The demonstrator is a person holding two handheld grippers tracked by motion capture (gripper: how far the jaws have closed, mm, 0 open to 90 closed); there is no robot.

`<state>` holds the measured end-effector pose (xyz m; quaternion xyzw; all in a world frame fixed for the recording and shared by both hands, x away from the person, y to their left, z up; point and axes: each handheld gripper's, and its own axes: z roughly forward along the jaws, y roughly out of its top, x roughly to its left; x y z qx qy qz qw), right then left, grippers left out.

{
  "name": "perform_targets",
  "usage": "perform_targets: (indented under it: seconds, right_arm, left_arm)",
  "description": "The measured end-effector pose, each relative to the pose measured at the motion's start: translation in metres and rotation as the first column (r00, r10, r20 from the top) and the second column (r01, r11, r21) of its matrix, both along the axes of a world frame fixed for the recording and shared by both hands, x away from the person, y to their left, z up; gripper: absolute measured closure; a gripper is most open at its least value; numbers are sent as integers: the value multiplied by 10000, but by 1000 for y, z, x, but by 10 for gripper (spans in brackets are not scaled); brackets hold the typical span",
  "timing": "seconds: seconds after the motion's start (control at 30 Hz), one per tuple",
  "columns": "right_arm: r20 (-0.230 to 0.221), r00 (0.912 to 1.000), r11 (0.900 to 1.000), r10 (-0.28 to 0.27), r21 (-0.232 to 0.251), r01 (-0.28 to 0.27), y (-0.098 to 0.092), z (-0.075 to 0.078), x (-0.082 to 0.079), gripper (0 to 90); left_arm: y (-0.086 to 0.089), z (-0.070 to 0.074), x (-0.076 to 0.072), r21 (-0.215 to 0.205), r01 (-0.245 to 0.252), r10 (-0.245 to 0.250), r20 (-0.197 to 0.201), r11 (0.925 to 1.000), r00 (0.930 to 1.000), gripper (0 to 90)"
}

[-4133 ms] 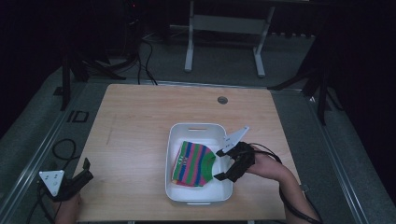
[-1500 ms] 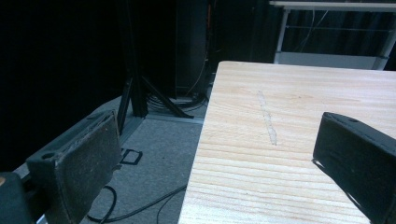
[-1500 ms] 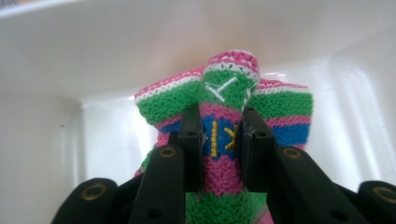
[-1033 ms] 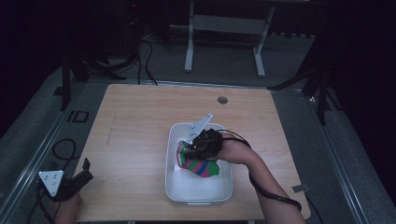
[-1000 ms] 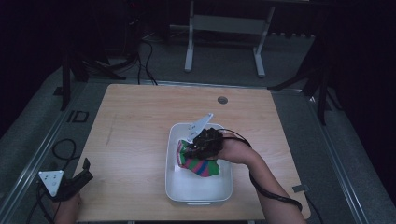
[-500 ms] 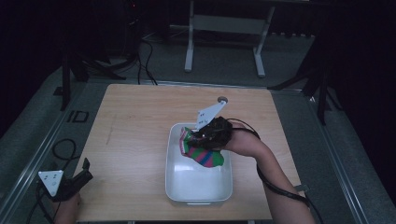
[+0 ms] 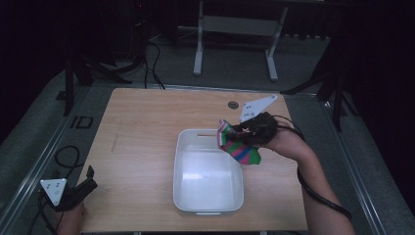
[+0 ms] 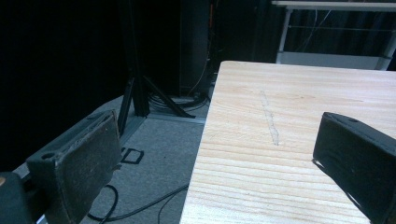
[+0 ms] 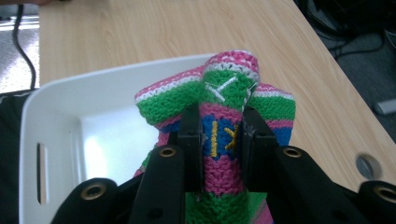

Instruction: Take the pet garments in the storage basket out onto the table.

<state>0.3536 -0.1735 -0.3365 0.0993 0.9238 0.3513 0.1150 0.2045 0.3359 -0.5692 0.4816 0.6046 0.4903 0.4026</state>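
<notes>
Right forearm [image 7: 313, 171] reaches in from the bottom right, wrist bent inward, hand wrapped around the black two-jaw right gripper [image 9: 223, 123] with its grey three-cornered plate [image 7: 258, 106] tilted up on top. Jaws pinched tight on a fold of striped knitted cloth [image 9: 224, 100]. Black two-jaw left gripper [image 7: 73, 188] sits low at the bottom left corner, jaws spread wide, nothing between them, hand underneath.

The knitted cloth [image 9: 223, 135] is striped pink, green, blue and white; the tub [image 7: 208, 193] is white.
</notes>
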Motion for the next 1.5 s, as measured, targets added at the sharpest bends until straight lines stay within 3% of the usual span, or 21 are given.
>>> perform_targets:
  seconds: [0.27, 0.43, 0.5, 0.57, 0.77, 0.9, 1.13, 1.17, 1.2, 1.27, 1.5]
  right_arm:
    - [82, 9969, 9969, -785, 67, 784, -38, -1, 4, 734]
    - [39, 9891, 9890, -1474, 133, 1474, -68, -4, 6, 733]
    - [39, 9891, 9890, -1474, 133, 1474, -68, -4, 6, 733]
    - [116, 9808, 9807, -1945, 227, 1942, -88, -7, 7, 732]
    - [76, 9714, 9712, -2374, 244, 2372, -101, -16, 13, 731]
    - [-57, 9670, 9669, -2546, 148, 2547, -104, -31, 18, 731]
    - [-400, 9575, 9582, -2856, 25, 2860, -105, -78, 29, 729]
    - [-400, 9575, 9582, -2856, 25, 2860, -105, -78, 29, 729]
    - [-435, 9556, 9566, -2914, -31, 2915, -104, -90, 31, 728]
    - [-487, 9553, 9565, -2917, -82, 2917, -104, -96, 33, 729]
    - [-844, 9427, 9464, -3228, -443, 3201, -96, -145, 41, 728]
  left_arm:
    - [0, 0, 0, 29, -14, 14, -2, 10000, 10000, 14]
    - [0, 0, 0, 65, -17, 17, -31, 10000, 10000, 14]
    - [0, 0, 0, 63, -20, 20, -49, 10000, 10000, 14]
    - [0, 0, 0, 68, -19, 20, -59, 10000, 10000, 14]
    - [0, 0, 0, 67, -20, 20, -49, 10000, 10000, 14]
    - [0, 0, 0, 69, -18, 19, -52, 10000, 10000, 14]
    - [-1, 0, 0, 80, 4, -4, -48, 10000, 10000, 14]
    - [-1, 0, 0, 90, 5, -5, -45, 10000, 10000, 14]
    - [-1, 0, 0, 98, -4, 4, -42, 10000, 10000, 14]
    - [-1, 0, 0, 97, 0, 0, -49, 10000, 10000, 14]
    - [-1, 0, 0, 96, 15, -15, -39, 10000, 10000, 14]
